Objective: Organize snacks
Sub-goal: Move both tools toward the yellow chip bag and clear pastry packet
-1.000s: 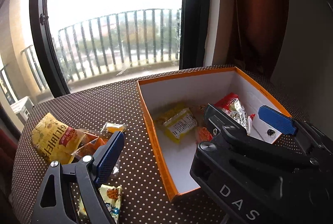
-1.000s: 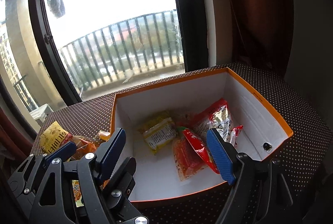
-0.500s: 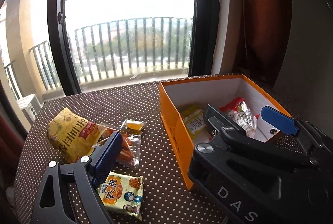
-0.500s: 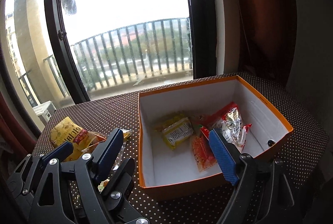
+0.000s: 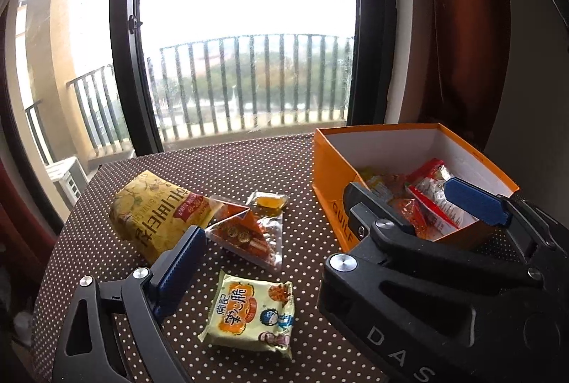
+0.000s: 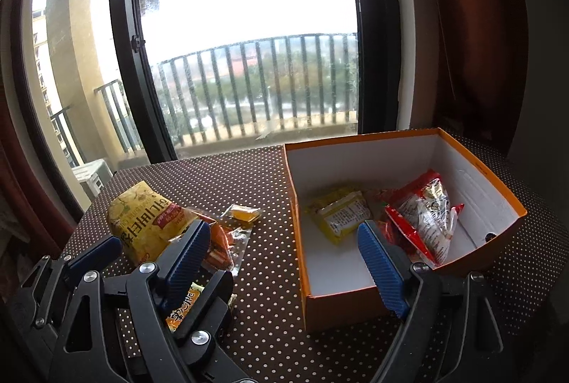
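Orange cardboard box (image 6: pixel 402 297), right of frame: stiff, white inside, already holds yellow packet (image 6: pixel 341 214) and red-silver packets (image 6: pixel 423 216).

Big yellow chip bag (image 5: pixel 156 216), left-centre on dotted tablecloth (image 5: pixel 249 169): probably light, puffy, crinkly, slippery film; pinch at sealed end, gently, contents fragile.

Clear triangular pouch (image 5: pixel 245 233) touching its right edge: soft, limp.

Cream noodle-snack packet (image 5: pixel 252 315), lower centre: flat, crushable; take by edge.

Small clear sachet (image 5: pixel 266 201): tiny, slick.

Left gripper (image 5: pixel 320 230) spread wide, empty, jaws just been opening. Right gripper (image 6: pixel 284 255) likewise released, nothing between.

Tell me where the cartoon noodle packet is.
The cartoon noodle packet lies on the dotted tablecloth in the left wrist view, below the triangular snack pack.
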